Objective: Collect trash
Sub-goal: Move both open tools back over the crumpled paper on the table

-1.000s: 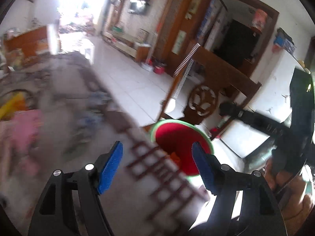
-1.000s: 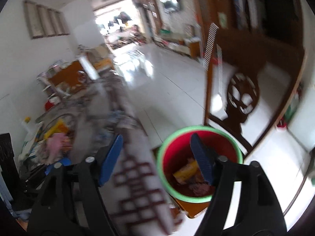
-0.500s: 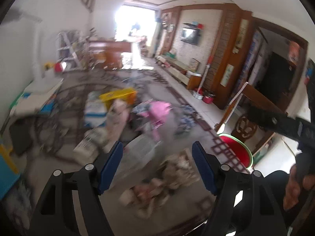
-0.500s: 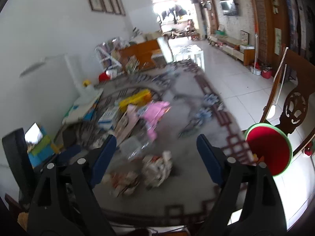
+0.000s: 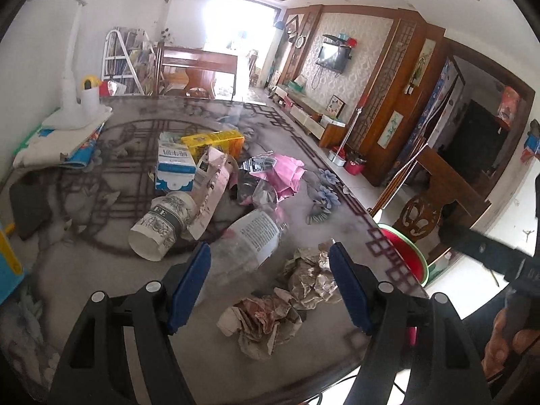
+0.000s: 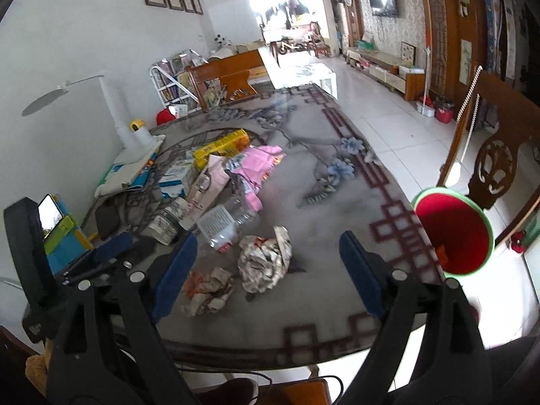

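Reaching for the nearest trash makes sense: two paper wads (image 5: 263,317) (image 5: 312,275) lie on the table (image 5: 209,364) just ahead of the left gripper (image 5: 270,287), whose jaws gape wide and empty. The right gripper (image 6: 266,270) is likewise wide open, empty. Straddle one wad fully before squeezing, then carry it to the bin (image 6: 452,233) beside the table's edge.

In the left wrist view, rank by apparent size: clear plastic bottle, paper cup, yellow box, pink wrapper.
1. clear plastic bottle
2. paper cup
3. pink wrapper and yellow box look alike; both lie farther away, so true size is unsure.
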`<state>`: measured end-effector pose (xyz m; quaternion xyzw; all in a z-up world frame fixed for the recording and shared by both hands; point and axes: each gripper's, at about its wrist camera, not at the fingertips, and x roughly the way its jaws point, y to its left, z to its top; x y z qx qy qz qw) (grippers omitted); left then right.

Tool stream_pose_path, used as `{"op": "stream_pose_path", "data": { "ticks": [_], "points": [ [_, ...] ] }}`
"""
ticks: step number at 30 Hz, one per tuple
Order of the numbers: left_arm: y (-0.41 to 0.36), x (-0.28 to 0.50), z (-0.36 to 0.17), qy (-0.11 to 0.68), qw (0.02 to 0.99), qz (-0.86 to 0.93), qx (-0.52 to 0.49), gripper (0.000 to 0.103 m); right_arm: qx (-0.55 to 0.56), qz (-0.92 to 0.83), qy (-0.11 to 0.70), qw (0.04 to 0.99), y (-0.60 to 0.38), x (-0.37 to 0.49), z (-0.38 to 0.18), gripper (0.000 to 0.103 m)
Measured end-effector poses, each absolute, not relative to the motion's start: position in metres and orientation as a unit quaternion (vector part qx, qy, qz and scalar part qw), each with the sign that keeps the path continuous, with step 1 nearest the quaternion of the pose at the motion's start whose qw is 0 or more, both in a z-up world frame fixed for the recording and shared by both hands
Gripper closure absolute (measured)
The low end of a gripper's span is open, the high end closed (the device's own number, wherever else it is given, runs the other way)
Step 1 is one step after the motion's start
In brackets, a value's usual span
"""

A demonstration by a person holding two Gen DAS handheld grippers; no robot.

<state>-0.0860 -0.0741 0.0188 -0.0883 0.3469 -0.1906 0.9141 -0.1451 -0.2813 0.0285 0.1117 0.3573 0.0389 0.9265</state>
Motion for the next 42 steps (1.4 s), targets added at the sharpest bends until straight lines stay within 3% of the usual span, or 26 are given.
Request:
{"op": "stream_pose_path", "data": {
  "ticks": [14, 30, 34, 42],
  "points": [
    [-0.081, -0.075, -0.003, 0.374, 0.911, -0.16, -0.068, 0.034, 0.143, 0.036, 0.388, 0.91, -0.313, -0.115, -0.017, 0.017],
    [-0.118, -0.065, -0.066, 0.478, 0.859, -0.179, -0.034, 0.034, 0.176, 0.113, 0.453, 0.866, -0.3, -0.048, -0.091, 0.015],
    [-0.121, -0.063, -0.07, 0.477, 0.861, -0.175, -0.021, 0.034, 0.181, 0.119, 0.462, 0.86, -0.299, -0.042, -0.098, 0.015],
    [-0.09, -0.052, -0.054, 0.439, 0.884, -0.133, -0.09, 0.034, 0.191, 0.142, 0.481, 0.844, -0.288, -0.033, -0.108, 0.012]
  ]
}}
